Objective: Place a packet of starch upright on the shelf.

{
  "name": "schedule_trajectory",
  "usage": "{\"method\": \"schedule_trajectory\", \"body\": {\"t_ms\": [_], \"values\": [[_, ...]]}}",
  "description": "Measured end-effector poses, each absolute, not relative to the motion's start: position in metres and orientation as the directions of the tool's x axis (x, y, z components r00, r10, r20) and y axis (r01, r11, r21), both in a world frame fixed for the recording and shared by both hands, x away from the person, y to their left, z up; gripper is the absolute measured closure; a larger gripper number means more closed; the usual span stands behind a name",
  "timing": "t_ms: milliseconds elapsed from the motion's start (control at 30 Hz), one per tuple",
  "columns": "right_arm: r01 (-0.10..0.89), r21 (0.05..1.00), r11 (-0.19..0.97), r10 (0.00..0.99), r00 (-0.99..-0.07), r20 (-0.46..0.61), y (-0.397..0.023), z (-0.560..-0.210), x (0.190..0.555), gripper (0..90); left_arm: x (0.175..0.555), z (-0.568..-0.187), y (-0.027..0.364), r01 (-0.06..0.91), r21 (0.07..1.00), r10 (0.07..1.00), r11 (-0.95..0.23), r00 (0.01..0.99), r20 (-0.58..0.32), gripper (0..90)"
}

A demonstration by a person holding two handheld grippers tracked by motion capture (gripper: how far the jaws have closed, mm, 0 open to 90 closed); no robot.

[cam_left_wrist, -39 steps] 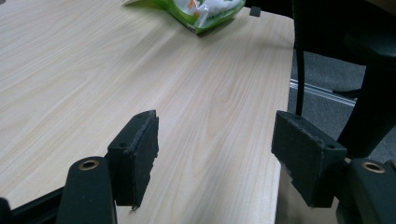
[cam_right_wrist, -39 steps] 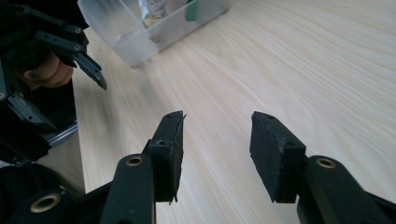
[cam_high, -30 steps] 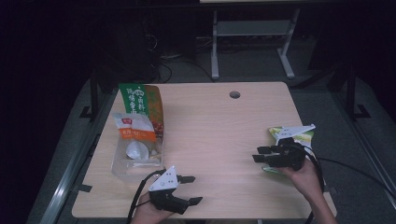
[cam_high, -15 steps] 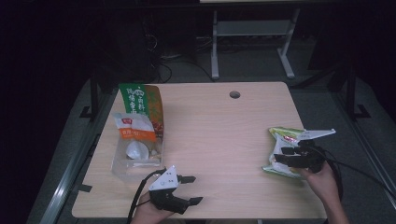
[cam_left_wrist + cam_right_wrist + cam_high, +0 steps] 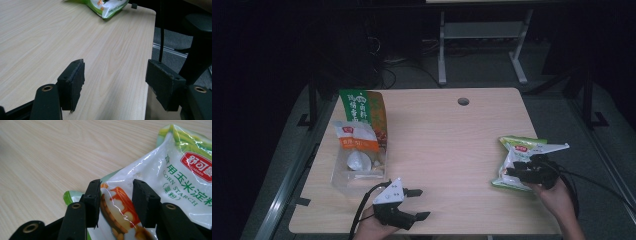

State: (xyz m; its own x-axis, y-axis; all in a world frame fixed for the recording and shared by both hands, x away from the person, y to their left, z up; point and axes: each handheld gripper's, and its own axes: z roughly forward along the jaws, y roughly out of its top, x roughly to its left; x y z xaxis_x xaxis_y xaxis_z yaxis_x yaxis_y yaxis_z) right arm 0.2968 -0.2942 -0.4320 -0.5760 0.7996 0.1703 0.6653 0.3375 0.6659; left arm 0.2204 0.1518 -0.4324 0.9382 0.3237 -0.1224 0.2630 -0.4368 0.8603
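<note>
A green and white corn starch bag (image 5: pixel 522 150) lies near the table's right edge. My right gripper (image 5: pixel 511 171) is at its near end, and the jaws have just been closing. In the right gripper view the gripper (image 5: pixel 116 185) has a raised fold of the bag (image 5: pixel 175 170) pinched between its two pads. My left gripper (image 5: pixel 423 203) rests by the front edge with its jaws pointing right. They stand wide apart (image 5: pixel 115 72) over bare wood with nothing between them. The bag's (image 5: pixel 107 6) end shows at the far side of that view.
At the left of the table (image 5: pixel 452 140) lie a tall green and brown bag (image 5: pixel 362 107), a small white and orange packet (image 5: pixel 357 137) and a clear plastic bag (image 5: pixel 357 170). A cable hole (image 5: pixel 463 101) sits near the back edge. A cable trails off each gripper.
My right hand has shifted to the right and lowered, and the corn starch bag now lies flatter on the table. Its jaws have narrowed. The left gripper has stayed in place.
</note>
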Motion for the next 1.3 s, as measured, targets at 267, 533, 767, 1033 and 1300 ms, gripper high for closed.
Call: {"method": "schedule_trajectory", "body": {"t_ms": [267,533,767,1033,1300], "values": [[0.663,0.66,0.353,0.783,-0.595,0.179,-0.282,-0.43,0.294,57.3,0.221,-0.433,0.152,0.26,0.859,0.322,-0.441,0.939,-0.12,31.1],[0.642,0.662,0.386,0.79,-0.6,0.121,-0.295,-0.426,0.291,42.9,0.221,-0.433,0.152,0.264,0.859,0.323,-0.439,0.938,-0.124,31.1],[0.634,0.67,0.385,0.796,-0.596,0.107,-0.305,-0.43,0.285,41.6,0.221,-0.434,0.15,0.265,0.858,0.319,-0.439,0.939,-0.127,31.1],[0.641,0.659,0.394,0.788,-0.605,0.118,-0.293,-0.432,0.285,49.6,0.22,-0.434,0.148,0.265,0.858,0.316,-0.441,0.94,-0.128,31.1],[0.631,0.668,0.395,0.776,-0.618,0.125,-0.279,-0.433,0.281,55.9,0.22,-0.434,0.148,0.263,0.858,0.313,-0.44,0.941,-0.129,31.1]]}}
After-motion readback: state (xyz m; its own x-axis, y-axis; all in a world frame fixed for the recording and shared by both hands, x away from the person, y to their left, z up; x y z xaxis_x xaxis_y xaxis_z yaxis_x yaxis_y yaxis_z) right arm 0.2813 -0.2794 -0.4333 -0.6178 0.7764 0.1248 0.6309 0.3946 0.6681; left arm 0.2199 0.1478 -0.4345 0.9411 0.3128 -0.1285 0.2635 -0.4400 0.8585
